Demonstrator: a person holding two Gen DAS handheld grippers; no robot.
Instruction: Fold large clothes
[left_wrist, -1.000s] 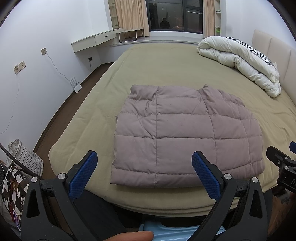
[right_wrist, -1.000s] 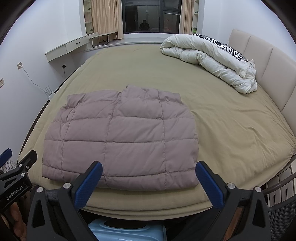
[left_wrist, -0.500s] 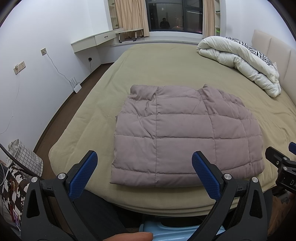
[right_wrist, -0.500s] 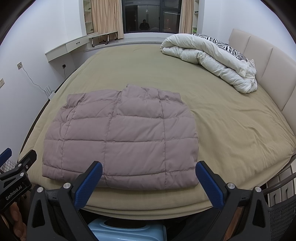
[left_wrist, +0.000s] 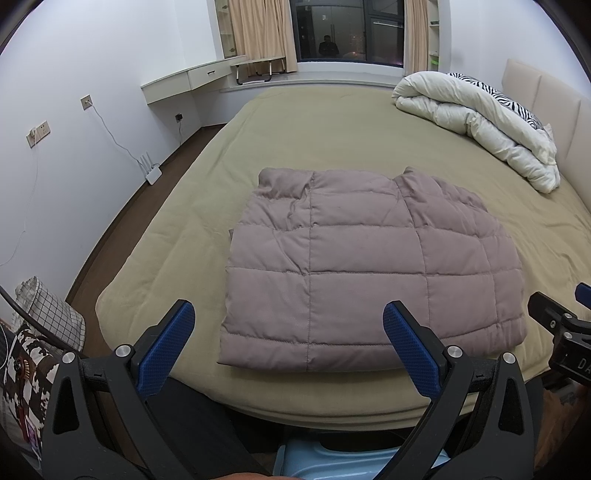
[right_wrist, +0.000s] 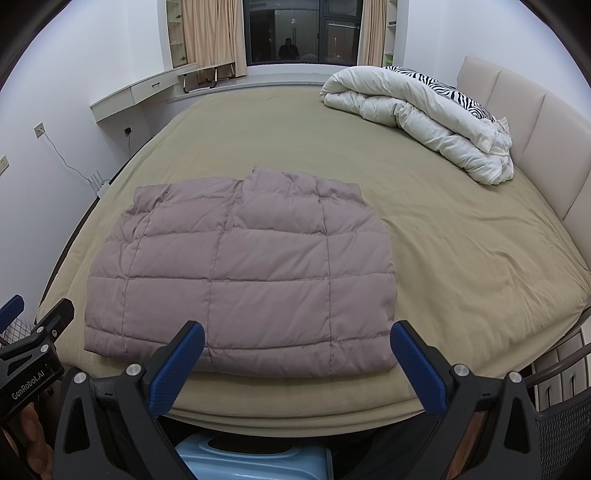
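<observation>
Two views cover this moment. From the left wrist, the left gripper (left_wrist: 288, 339) stands wide, its blue-padded fingers (left_wrist: 165, 347) apart and empty, hanging off the near edge of the olive-green bed (left_wrist: 332, 140). Ahead of it the mauve quilted down jacket (left_wrist: 369, 266) lies flat on the sheet as a tidy rectangle, near the foot edge and well apart from the bunched white duvet (left_wrist: 476, 122) by the headboard. No cloth touches the fingers.

From the right wrist, the right gripper (right_wrist: 297, 365) is likewise spread wide and holds nothing; the jacket (right_wrist: 243, 273) sits just beyond its pads, slightly to the left.

Judging by the squared outline and doubled near hem, the sleeve and side folds look done, and the hands seem paused between steps. A further fold, if wanted, would call for each gripper to pinch a near corner through all layers, then carry the hem toward the collar together, evenly, since the puffy fill may spring back.
</observation>
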